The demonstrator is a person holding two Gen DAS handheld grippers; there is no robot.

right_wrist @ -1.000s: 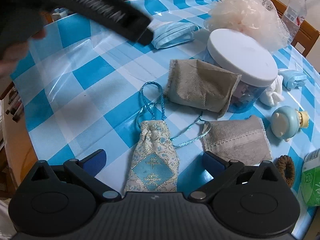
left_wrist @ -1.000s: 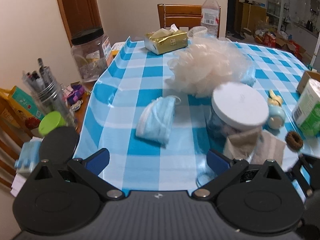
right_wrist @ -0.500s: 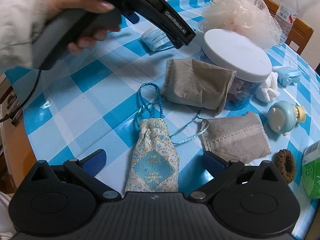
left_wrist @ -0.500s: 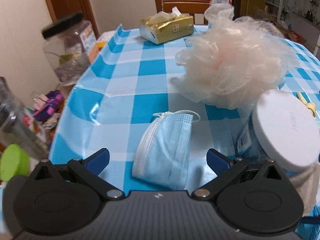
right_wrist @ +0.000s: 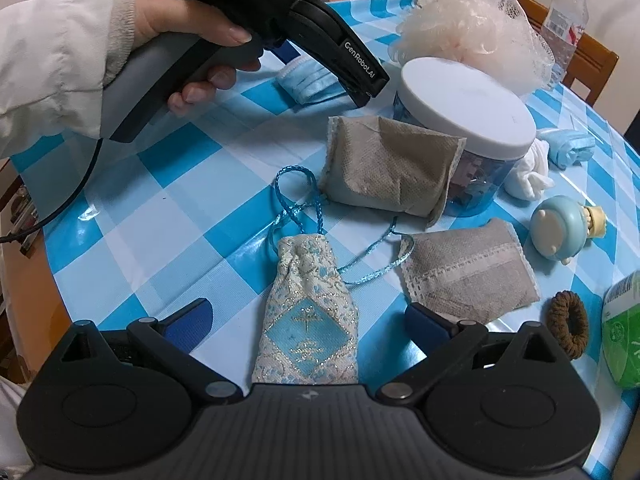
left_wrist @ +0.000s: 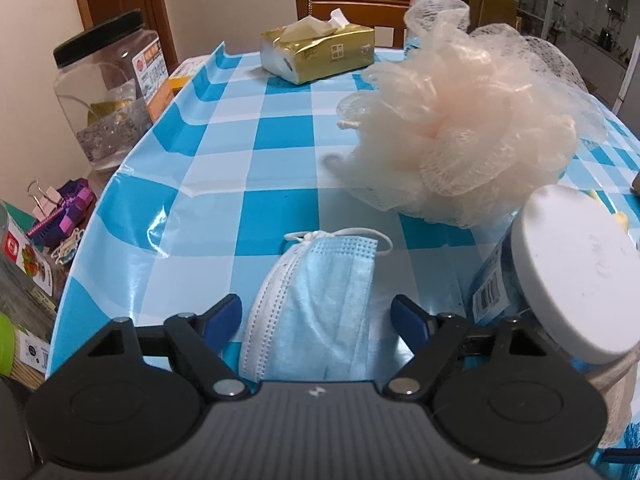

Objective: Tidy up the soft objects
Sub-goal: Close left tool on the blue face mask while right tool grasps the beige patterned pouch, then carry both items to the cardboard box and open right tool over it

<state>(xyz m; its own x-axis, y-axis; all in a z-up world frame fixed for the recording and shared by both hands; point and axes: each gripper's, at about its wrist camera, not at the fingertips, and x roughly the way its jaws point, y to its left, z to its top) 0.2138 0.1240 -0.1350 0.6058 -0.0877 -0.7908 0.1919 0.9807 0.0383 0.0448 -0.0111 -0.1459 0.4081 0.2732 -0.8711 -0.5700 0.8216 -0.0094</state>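
Note:
A folded blue face mask (left_wrist: pixel 320 304) lies on the blue checked tablecloth (left_wrist: pixel 248 152). My left gripper (left_wrist: pixel 316 314) straddles it. Its jaws are closing, and a small gap still shows between each blue pad and the mask. The right wrist view shows a hand holding that gripper (right_wrist: pixel 360 88) down over the mask (right_wrist: pixel 308 80). My right gripper (right_wrist: pixel 308 314) hangs open over a brocade drawstring pouch (right_wrist: pixel 310 312). Two grey sachets (right_wrist: pixel 392 168) (right_wrist: pixel 468 276) lie beyond the pouch. A peach bath pouf (left_wrist: pixel 460 140) sits behind the mask.
A blue jar with a white lid (left_wrist: pixel 572 268) stands close to the right of the mask. A tissue pack (left_wrist: pixel 316 52) and a black-lidded plastic jar (left_wrist: pixel 104 92) stand further back. A hair tie (right_wrist: pixel 568 324), a blue figurine (right_wrist: pixel 560 228) and a green container (right_wrist: pixel 624 332) lie at the right.
My left gripper has come forward and down until the mask lies between its fingers, and its jaws have narrowed. The right gripper has stayed over the pouch.

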